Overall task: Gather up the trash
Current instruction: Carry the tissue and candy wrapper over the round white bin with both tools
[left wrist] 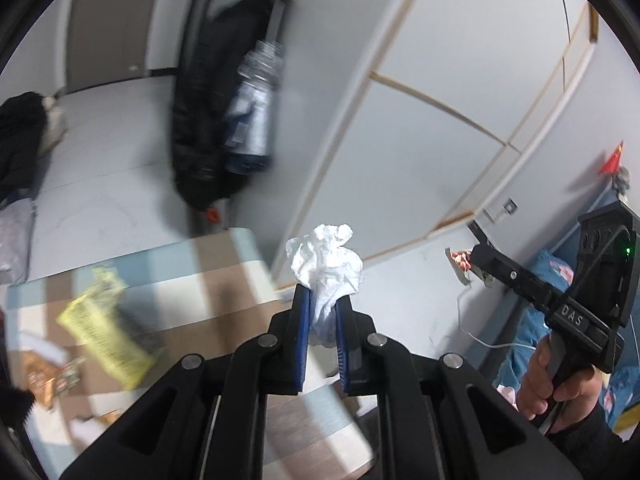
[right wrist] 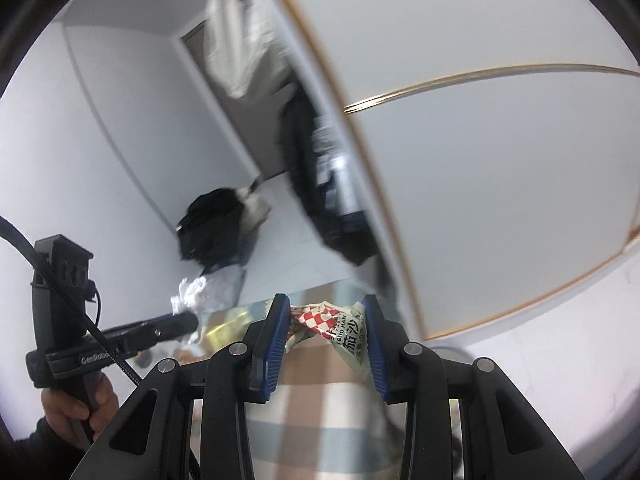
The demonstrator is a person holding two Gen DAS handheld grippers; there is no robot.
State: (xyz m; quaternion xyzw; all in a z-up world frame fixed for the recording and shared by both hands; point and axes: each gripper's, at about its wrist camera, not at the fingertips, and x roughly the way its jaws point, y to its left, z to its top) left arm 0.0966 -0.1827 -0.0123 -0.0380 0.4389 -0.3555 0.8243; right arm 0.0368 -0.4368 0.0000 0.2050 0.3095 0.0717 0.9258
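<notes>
My left gripper (left wrist: pixel 323 312) pinches a crumpled white tissue (left wrist: pixel 326 264) by its lower tail, my right gripper (right wrist: pixel 326 330) clamps a checkered sauce packet (right wrist: pixel 332 326) mid-body, both raised above the striped table's (left wrist: pixel 224 276) far edge; light, soft, crushable, so I judge gentle pressure sufficient.

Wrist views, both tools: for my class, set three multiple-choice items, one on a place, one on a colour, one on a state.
1. Where is the yellow packet?
A. on the checked tablecloth
B. in the right tool
C. on the floor

2. What colour is the crumpled tissue?
A. green
B. white
C. black

3. What is the right tool's state?
A. open, empty
B. out of view
C. shut on a wrapper

Answers:
1 A, yellow packet lies on the checked tablecloth.
2 B, crumpled tissue in the left tool is white.
3 C, right tool pinches the red-checked wrapper.
</notes>
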